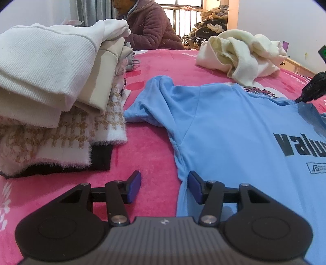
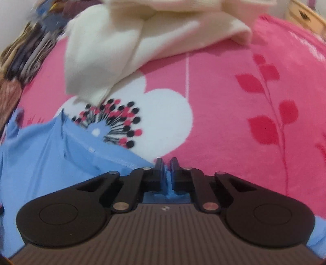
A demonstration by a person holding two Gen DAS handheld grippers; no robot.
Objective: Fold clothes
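Pinched blue fabric is sitting between the shut pads of the right gripper (image 2: pixel 166 175), which is grasping the far edge of the light blue T-shirt (image 1: pixel 234 130). Left gripper (image 1: pixel 164 187) is hanging released, jaws parted over the shirt's side edge and touching nothing I can confirm. That thin pinch may be slipping if pulled hard, and with one side unheld the shirt is likely dragging and bunching across the fleece. It is lying spread on a pink floral blanket (image 2: pixel 234 122), beside a stack of folded knitwear (image 1: pixel 53 97) and a crumpled cream garment (image 1: pixel 240 55). A seated person (image 1: pixel 146 26) is working near a barred window (image 1: pixel 183 18).
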